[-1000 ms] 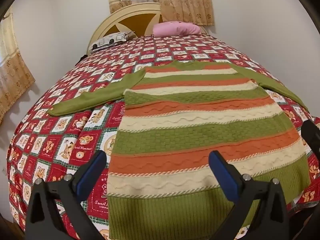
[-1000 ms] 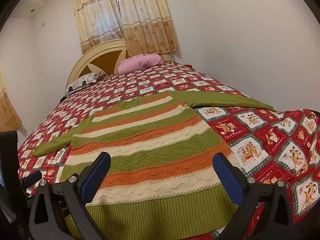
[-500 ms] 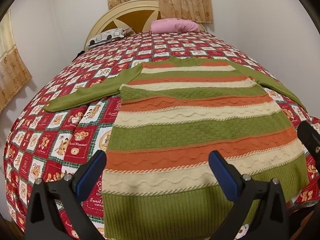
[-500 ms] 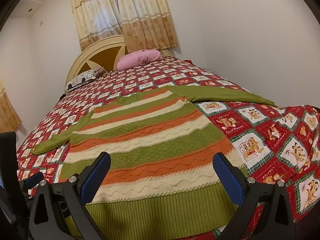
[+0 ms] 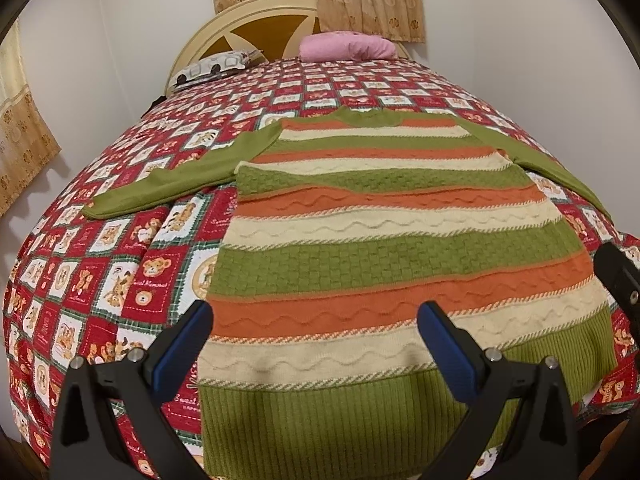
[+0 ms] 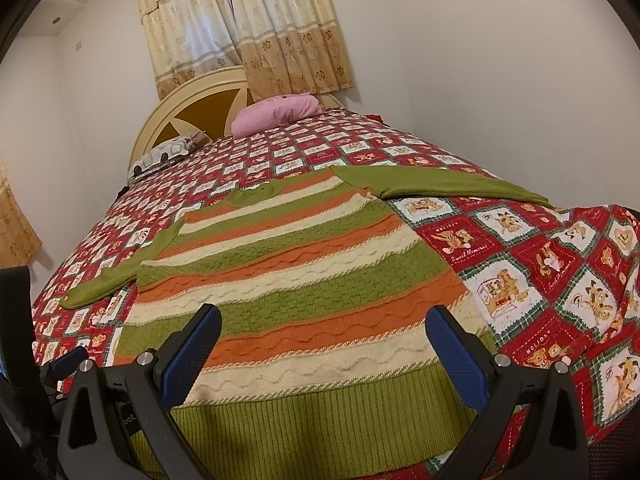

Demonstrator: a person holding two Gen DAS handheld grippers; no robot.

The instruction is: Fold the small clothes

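Over the last second both cameras have crept a little forward and lower toward the hem, so the striped sweater [image 5: 384, 248] fills more of each view, while the garment itself has not shifted on the quilt [image 5: 100, 264]. Nearest, the left gripper [image 5: 316, 344] hovers with its blue pads spread wide over the sweater's left hem corner, holding nothing; the right gripper [image 6: 324, 344] hangs likewise, fingers well apart and empty, above the hem's right half. The sweater lies flat and face up at the foot end of the bed, ribbed green hem [image 6: 320, 420] toward the grippers, collar away. Beyond the hem, the left sleeve [image 5: 168, 184] stretches out sideways from the body and the right sleeve [image 6: 448, 188] does the same on the other side. Past the collar sit a patterned pillow [image 5: 212, 68] and a pink pillow [image 5: 348, 46] against the headboard [image 5: 256, 20]. The fold appears not yet begun. To start it well, each gripper should probably come down on its own hem corner, pinch both knit layers without catching the quilt, and lift evenly so the stripes stay square.
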